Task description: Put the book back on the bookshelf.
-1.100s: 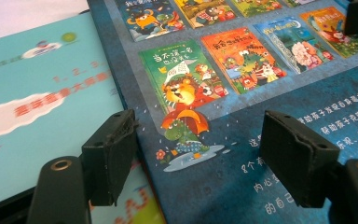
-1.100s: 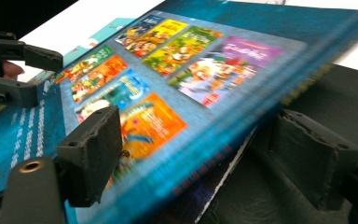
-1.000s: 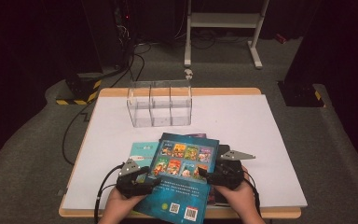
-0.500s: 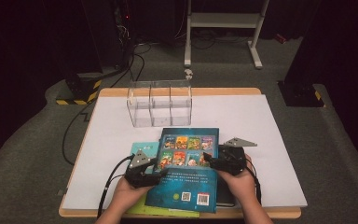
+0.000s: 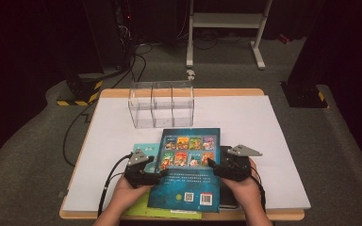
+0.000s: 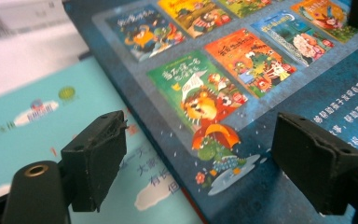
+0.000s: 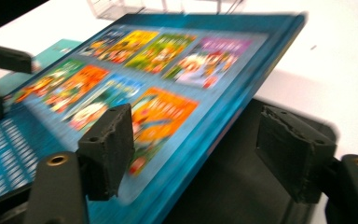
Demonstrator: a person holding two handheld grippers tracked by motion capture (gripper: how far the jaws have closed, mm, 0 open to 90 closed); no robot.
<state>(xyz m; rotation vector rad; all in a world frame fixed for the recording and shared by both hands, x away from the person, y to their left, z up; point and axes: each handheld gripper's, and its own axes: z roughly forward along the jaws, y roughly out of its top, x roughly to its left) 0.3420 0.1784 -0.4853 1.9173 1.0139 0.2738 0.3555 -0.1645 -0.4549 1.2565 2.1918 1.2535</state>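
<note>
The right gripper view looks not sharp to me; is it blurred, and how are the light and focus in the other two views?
Right gripper view: the blue book is smeared by motion blur, while the black fingers stay fairly crisp. Left gripper view: the book's cover pictures are sharp; the near fingers are slightly soft. High view: the white table is brightly lit, the room behind is dark.

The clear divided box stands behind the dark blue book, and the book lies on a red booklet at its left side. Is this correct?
Not quite: in the left gripper view the booklet under the dark blue book is light turquoise, not red. The clear divided box does stand behind the book.
</note>
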